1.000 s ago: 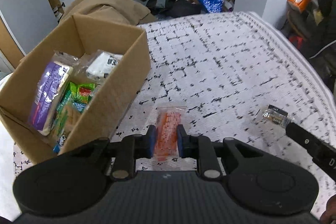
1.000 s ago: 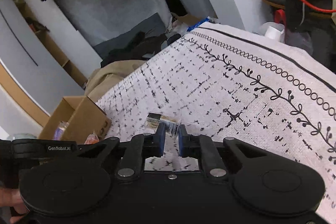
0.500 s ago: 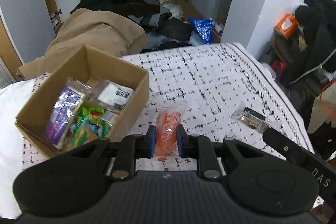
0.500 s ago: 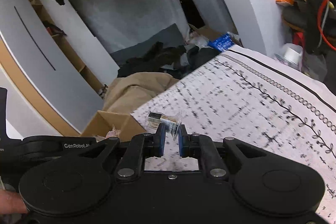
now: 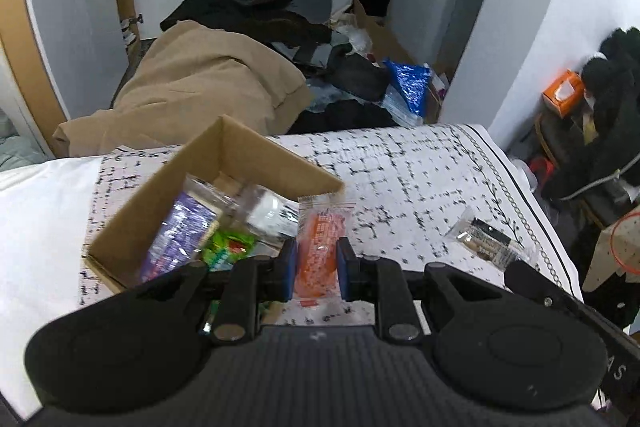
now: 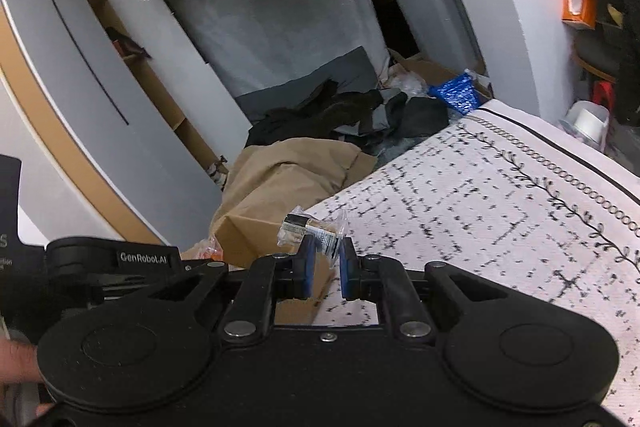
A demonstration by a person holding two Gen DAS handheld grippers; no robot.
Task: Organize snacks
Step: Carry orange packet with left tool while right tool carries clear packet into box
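Both grippers had risen off the bed, each carrying a snack.

Left gripper (image 5: 317, 269) clenched the orange packet (image 5: 322, 251) above the cardboard box (image 5: 256, 157) near the bedspread's (image 5: 420, 167) left edge; right gripper (image 6: 323, 267) pinched the clear-wrapped bar (image 6: 314, 229) beside it.

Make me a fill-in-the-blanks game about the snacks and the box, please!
1. The left gripper is shut on a snack packet coloured ____.
2. The brown cardboard box sits on a white bedcover with marks coloured ____.
3. The right gripper pinches a clear snack wrapper by its ____.
4. Inside the box, the shiny purple packet lies next to a packet coloured ____.

Missing words: orange; black; edge; green
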